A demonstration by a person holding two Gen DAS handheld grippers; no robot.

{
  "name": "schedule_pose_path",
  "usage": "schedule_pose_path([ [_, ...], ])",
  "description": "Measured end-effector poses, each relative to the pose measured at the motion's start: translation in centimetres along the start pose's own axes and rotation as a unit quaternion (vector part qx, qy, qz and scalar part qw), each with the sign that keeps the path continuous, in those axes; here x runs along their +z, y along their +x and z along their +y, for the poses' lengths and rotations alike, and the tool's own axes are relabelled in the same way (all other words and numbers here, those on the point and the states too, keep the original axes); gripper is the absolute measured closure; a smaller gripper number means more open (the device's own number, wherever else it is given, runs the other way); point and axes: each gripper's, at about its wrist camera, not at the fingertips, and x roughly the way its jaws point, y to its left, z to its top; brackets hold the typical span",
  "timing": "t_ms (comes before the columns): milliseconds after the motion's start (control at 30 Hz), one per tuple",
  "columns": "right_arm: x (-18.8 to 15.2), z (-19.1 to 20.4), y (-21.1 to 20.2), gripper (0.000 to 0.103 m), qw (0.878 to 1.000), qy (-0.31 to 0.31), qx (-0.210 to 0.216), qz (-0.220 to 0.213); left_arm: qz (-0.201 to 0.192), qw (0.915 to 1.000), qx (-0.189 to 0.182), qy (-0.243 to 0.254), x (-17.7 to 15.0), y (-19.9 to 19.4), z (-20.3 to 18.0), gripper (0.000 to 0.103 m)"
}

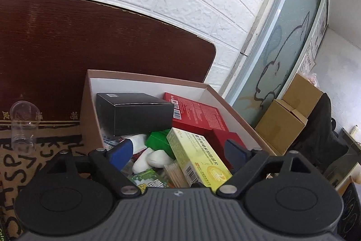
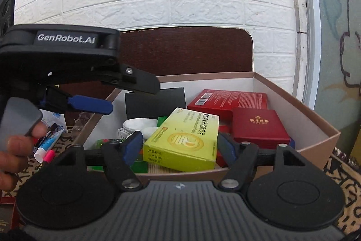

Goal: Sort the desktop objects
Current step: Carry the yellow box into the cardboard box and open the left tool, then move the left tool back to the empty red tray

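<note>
White brick wall | one cardboard box (image 2: 293, 105): two red boxes, one yellow box (image 2: 182, 139) | both jaws apart, empty

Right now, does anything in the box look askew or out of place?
The yellow box lies tilted on top of the pile, one end propped higher, not flat like the red boxes. The black box also sits high on the clutter. Nothing looks spilled or damaged.
</note>
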Motion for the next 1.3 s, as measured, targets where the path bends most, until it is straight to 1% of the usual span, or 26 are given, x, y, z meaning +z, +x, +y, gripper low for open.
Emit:
schedule_pose_path([
  [33,0.0,0.0,-0.1,0.029,1.0,-0.002,-0.002,0.001,-0.002,1.0,0.003,0.001,-0.1,-0.3,0.0,0.008],
  [67,0.0,0.3,-0.1,0.027,1.0,-0.004,-0.006,0.002,-0.003,1.0,0.006,0.004,-0.1,-0.5,-0.2,0.006],
  [100,0.1,0.3,-0.4,0.021,1.0,-0.004,-0.008,0.003,-0.004,0.9999,0.01,0.007,-0.2,-0.9,-0.3,0.006],
  [200,0.6,0.9,-1.0,0.015,1.0,0.0,-0.01,0.003,-0.01,0.9995,0.018,0.024,-0.6,-1.9,-0.8,0.006],
  [333,0.8,1.6,-2.2,0.014,1.0,-0.001,-0.011,-0.004,-0.012,0.9989,0.03,0.034,-1.0,-3.2,-1.4,0.004],
  [367,0.9,1.7,-2.4,0.014,1.0,-0.002,-0.01,-0.006,-0.012,0.9988,0.033,0.034,-1.1,-3.6,-1.4,0.002],
  [567,1.1,2.8,-4.5,0.013,1.0,-0.002,-0.005,-0.015,-0.015,0.9987,0.038,0.031,-1.9,-5.9,-1.6,0.002],
  [667,1.0,3.4,-5.7,0.009,1.0,0.002,0.002,-0.018,-0.017,0.9985,0.04,0.033,-2.6,-7.6,-1.5,0.002],
  [733,0.9,3.9,-6.6,0.009,1.0,0.002,0.012,-0.023,-0.015,0.9984,0.044,0.033,-3.4,-9.0,-1.2,0.002],
  [833,0.6,4.9,-7.9,0.009,0.999,-0.003,0.031,-0.024,-0.013,0.9975,0.062,0.029,-4.8,-11.0,-0.6,0.002],
  [1000,-0.8,7.6,-9.2,0.009,0.997,-0.03,0.067,-0.006,-0.005,0.9929,0.117,0.021,-7.1,-14.1,0.1,0.002],
  [1067,-1.5,8.8,-9.6,0.009,0.996,-0.035,0.083,0.001,-0.004,0.9909,0.134,0.017,-8.0,-15.1,0.4,0.002],
  [1167,-2.4,10.2,-10.1,0.009,0.994,-0.032,0.108,0.013,0.001,0.9889,0.148,0.005,-9.4,-16.3,1.0,0.002],
  [1300,-3.5,11.7,-10.5,0.009,0.991,-0.035,0.122,0.032,0.009,0.9864,0.164,-0.008,-10.4,-17.2,1.9,0.002],
])
